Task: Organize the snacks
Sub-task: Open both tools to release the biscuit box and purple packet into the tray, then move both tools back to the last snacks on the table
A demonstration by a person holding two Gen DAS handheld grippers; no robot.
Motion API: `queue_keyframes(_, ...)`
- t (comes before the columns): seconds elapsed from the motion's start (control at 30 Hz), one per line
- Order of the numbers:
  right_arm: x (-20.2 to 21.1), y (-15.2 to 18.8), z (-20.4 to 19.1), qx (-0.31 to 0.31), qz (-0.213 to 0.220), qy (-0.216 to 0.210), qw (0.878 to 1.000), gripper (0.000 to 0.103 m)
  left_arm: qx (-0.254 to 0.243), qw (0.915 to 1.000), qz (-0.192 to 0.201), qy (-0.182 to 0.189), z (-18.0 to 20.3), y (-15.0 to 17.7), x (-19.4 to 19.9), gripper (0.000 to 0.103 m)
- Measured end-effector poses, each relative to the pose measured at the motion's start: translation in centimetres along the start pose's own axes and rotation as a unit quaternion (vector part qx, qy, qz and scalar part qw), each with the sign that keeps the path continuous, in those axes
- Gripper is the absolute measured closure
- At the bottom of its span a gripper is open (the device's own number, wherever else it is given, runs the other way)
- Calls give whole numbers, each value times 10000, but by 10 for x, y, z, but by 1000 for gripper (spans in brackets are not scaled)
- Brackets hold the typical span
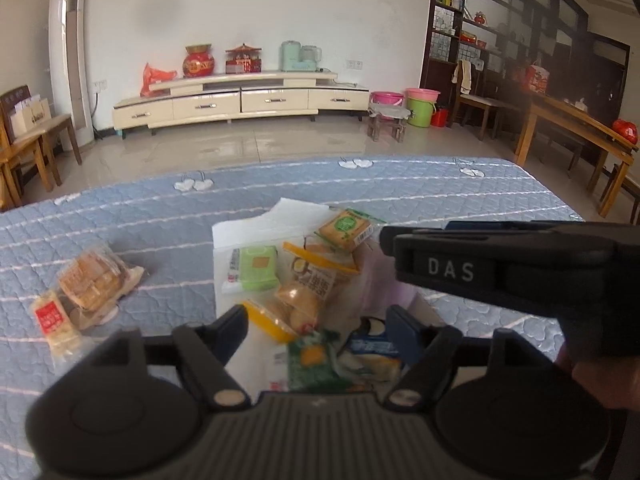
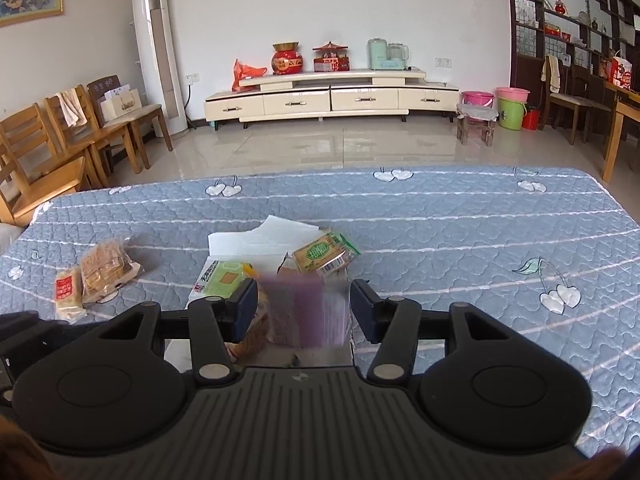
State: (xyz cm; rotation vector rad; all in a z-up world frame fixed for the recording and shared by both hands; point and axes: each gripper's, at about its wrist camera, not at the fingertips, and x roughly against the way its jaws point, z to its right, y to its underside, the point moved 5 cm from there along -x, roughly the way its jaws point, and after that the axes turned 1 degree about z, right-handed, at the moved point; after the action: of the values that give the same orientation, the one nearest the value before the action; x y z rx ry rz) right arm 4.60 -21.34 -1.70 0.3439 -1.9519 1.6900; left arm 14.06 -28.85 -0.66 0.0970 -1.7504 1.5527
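Snacks (image 1: 308, 280) piled in white box (image 1: 256, 228) mid-quilt (image 1: 440, 188). Left gripper (image 1: 318, 326) wide open above pile, empty. Right gripper (image 2: 304, 308) open around blurred purple packet (image 2: 308, 312), grip unclear. Two biscuit packs (image 1: 86, 292) at 9 o'clock.

Readable lettering: "DAS", pale capitals on the black right gripper (image 1: 472, 270) in the left wrist view. Printing on the snack packets (image 1: 308, 280) is too blurred to read.

Open left claw (image 1: 316, 330), snack pile (image 1: 304, 276), quilt (image 1: 120, 220)
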Motion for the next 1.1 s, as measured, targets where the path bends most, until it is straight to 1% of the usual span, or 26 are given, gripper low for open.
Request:
queue_keyframes(0.1,10,-2,-2,-15,94,40,9999,35,29,10000,16,-68,-4,-1,6,24)
queue_keyframes(0.23,25,-6,-8,30,200,53,9998,34,130,9996,51,-228,-15,-2,16,23)
queue_keyframes(0.37,39,-9,-18,71,299,16,9995,29,244,9987,128,-423,-34,0,30,22)
queue_keyframes(0.73,46,-4,-66,289,196,-310,9989,28,740,9936,138,-839,-97,16,55,22)
queue_keyframes(0.8,44,-4,-74,306,165,-387,9986,28,841,9921,133,-925,-109,21,57,21)
queue_keyframes(0.9,43,-2,-86,365,137,-499,9980,27,1026,9883,98,-1127,-132,28,55,16)
queue_keyframes(1.1,33,3,-101,472,68,-700,9964,26,1448,9762,-59,-1611,-187,40,37,16)
